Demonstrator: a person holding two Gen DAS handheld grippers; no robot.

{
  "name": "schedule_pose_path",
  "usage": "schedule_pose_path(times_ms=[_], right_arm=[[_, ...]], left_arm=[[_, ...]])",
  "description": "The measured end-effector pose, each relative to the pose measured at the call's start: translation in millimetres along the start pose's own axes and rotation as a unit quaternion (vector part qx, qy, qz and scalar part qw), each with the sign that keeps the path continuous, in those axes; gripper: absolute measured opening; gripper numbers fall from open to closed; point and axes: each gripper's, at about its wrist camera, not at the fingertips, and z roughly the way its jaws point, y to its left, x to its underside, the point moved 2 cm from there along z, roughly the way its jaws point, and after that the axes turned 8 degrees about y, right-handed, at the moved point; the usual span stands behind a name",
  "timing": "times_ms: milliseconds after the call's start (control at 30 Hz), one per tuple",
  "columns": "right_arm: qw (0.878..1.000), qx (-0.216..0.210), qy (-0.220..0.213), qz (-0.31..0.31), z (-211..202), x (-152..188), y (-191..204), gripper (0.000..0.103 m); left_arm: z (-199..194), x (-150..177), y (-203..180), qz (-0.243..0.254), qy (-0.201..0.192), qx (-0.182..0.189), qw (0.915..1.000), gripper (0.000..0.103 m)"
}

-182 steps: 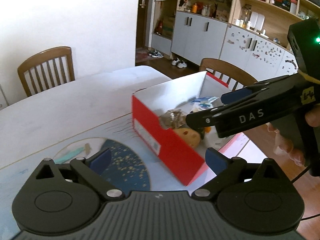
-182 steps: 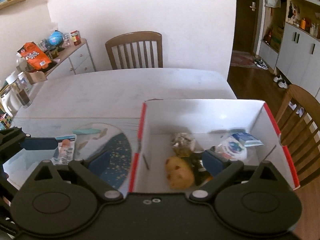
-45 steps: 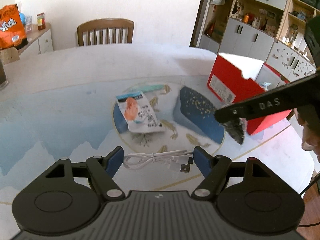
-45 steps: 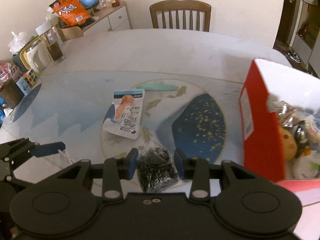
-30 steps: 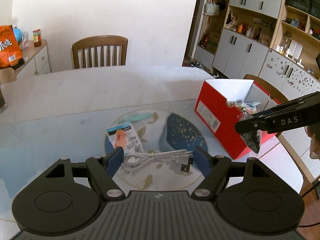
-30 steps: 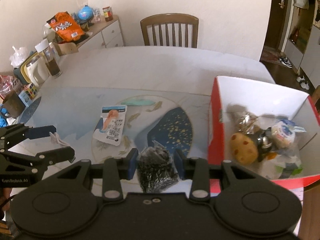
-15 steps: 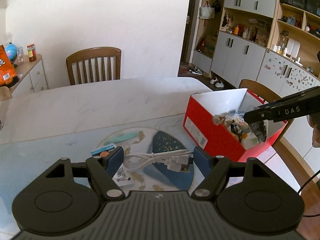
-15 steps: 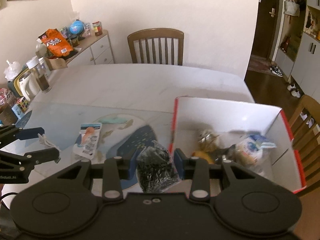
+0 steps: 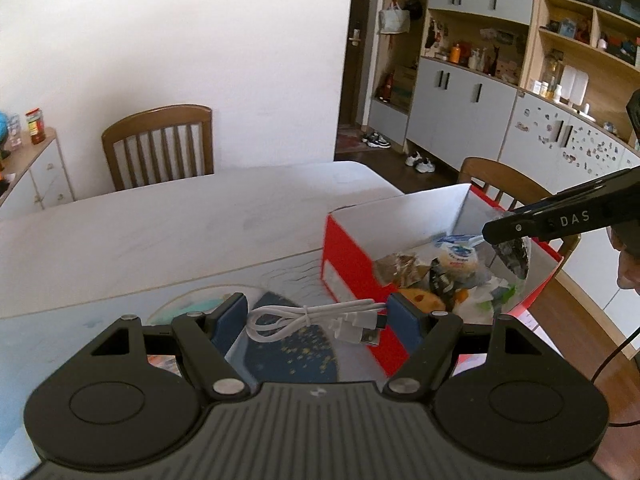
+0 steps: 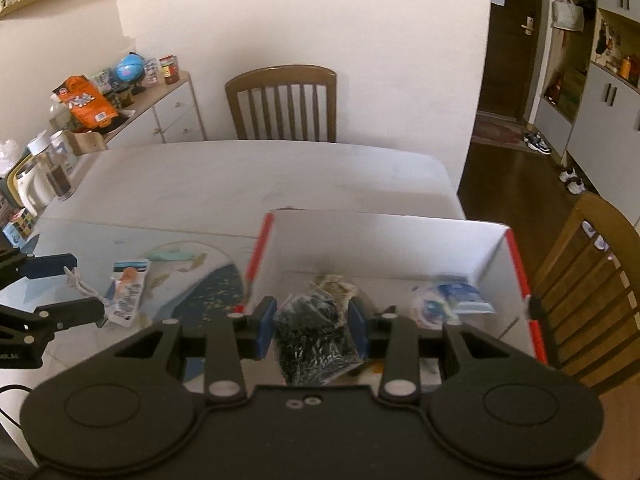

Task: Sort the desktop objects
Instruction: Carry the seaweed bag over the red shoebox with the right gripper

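Dark packet pinched in right claw over red box; left claw pinching white cable beside box rim.

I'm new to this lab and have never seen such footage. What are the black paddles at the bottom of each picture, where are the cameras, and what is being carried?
There is no robot: a person holds a two-finger gripper in each hand, and each carries a wide-angle camera looking along its fingers. The black shapes at the bottom are the gripper's own body.

In the left view, the left gripper is shut on a coiled white USB cable. In the right view, the right gripper is shut on a clear bag of dark bits, held over the red shoe box. The box already holds snacks and packets. Each gripper also shows in the other's picture.

On the table, a snack packet lies on a patterned mat.
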Motion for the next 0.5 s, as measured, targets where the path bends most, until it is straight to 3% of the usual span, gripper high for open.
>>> schedule_pose_path(times_ms=[500], right_arm=[[0.999,0.009,0.018,0.033,12,7,-65,0.039]], left_arm=[[48,-31,-64,0.047,0.018,0.033,0.9982,0.076]])
